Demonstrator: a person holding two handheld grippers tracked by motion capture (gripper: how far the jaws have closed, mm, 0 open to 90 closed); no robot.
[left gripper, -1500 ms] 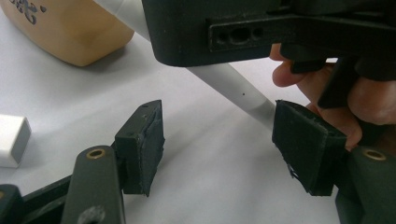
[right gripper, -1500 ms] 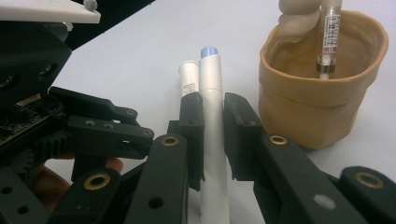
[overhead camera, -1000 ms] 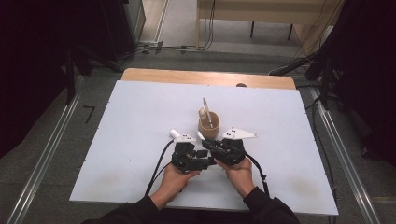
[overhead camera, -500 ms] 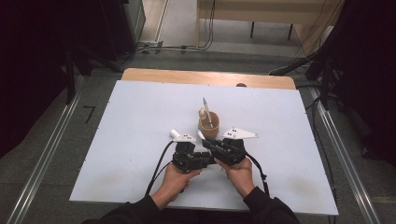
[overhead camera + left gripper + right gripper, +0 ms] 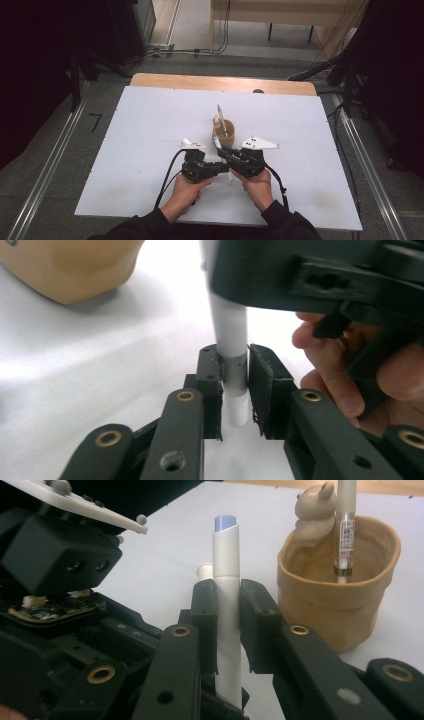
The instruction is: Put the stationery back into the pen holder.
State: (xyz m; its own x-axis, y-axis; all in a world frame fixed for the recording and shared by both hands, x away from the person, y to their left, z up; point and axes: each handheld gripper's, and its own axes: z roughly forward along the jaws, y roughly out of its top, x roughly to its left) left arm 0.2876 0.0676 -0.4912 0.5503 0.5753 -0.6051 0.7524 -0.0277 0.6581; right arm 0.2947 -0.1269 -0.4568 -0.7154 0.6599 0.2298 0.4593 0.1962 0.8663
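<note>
- While my left tongs had just squeezed onto the white pen, my right tongs pinched it too.
- The pen was not yet in the cup.

Pen: smooth white plastic, slight sheen. Pot: matt tan, looks like clay. Fingers: matt black, rough worn pads. Table: matt white.

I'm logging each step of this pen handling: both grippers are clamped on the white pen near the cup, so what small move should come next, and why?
Probably pull the two grippers gently apart along the pen. The right gripper clamps its barrel, the left gripper, whose jaws have just been closing, pinches its other end, so it looks set for uncapping. The tan cup already holds another pen.
</note>
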